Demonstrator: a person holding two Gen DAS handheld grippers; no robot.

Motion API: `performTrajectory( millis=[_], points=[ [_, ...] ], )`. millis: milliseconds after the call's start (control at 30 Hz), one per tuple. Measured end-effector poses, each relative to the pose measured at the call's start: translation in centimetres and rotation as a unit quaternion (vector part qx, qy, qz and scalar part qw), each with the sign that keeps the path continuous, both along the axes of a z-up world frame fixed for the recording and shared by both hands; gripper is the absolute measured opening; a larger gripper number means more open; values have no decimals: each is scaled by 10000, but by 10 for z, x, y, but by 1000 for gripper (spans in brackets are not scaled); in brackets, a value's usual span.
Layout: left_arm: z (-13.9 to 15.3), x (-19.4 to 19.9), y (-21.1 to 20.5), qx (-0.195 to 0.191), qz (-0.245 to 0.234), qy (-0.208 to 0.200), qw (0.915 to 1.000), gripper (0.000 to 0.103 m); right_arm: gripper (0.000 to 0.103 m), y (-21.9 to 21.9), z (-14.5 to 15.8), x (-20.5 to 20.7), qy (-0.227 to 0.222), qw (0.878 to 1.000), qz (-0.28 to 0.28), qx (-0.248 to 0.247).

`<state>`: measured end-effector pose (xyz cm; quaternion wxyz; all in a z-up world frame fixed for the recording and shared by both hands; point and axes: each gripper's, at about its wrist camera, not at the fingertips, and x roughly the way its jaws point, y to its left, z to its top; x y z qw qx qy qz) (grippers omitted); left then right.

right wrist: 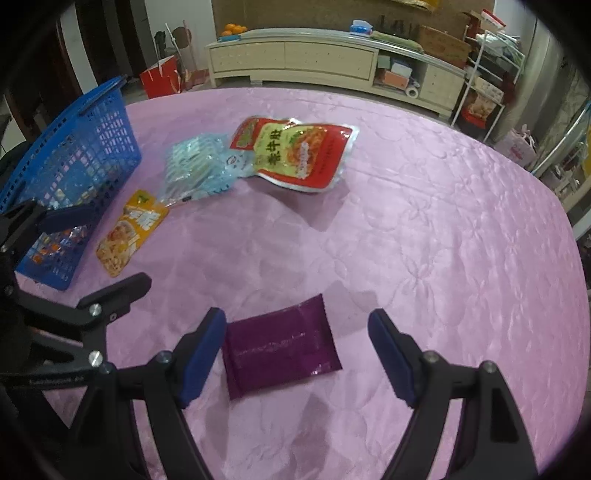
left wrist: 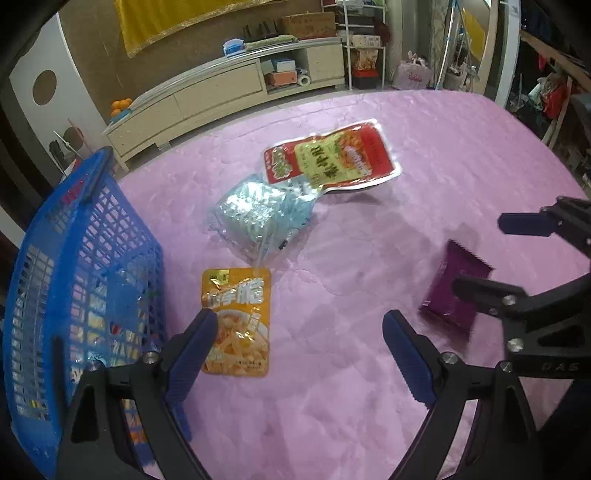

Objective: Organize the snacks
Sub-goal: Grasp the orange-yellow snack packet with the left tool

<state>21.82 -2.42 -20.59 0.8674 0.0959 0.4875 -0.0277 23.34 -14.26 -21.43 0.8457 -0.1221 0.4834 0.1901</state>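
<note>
The right gripper [right wrist: 297, 350], jaws wide apart, hangs over the flat purple foil snack packet [right wrist: 280, 349], which looks light, thin and slippery, best pinched across its sides.

I'm working in what looks like a lived-in home sitting room: a long cream TV cabinet [right wrist: 332, 62] runs along the back wall, with oranges [right wrist: 233, 28] on one end and boxes in its open shelves. A white wire rack [right wrist: 487, 85] beside it is crammed with cartons and bags, and my table wears a quilted pink cloth [right wrist: 424, 229] with a flower pattern.
</note>
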Motion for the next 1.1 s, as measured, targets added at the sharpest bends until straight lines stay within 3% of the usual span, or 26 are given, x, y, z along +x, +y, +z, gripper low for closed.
performTrajectory(
  millis=[367, 500, 667, 833, 933, 1000, 1067, 1100],
  points=[
    [-34, 37, 26, -136, 276, 320, 9990, 89, 83, 22, -10, 12, 3, 9998, 182, -80],
    [-46, 49, 26, 15, 265, 436, 9987, 89, 83, 25, -10, 14, 31, 9998, 212, -42],
    [-49, 61, 39, -430, 471, 538, 9965, 89, 83, 22, -10, 17, 84, 9998, 165, 61],
    [-51, 57, 48, -636, 661, 572, 9941, 86, 83, 15, -7, 22, 134, 9996, 68, 227],
    [-47, 51, 57, -702, 811, 533, 9928, 67, 83, 9, -6, 22, 162, 9994, 4, 310],
    [-44, 47, 63, -763, 905, 512, 9917, 44, 83, 6, -6, 22, 189, 9991, -63, 367],
    [-47, 44, 66, -770, 841, 524, 9921, 38, 83, 5, -6, 22, 202, 9990, -89, 392],
    [-47, 43, 67, -771, 802, 517, 9924, 28, 83, 5, -6, 20, 202, 9990, -90, 389]
  ],
)
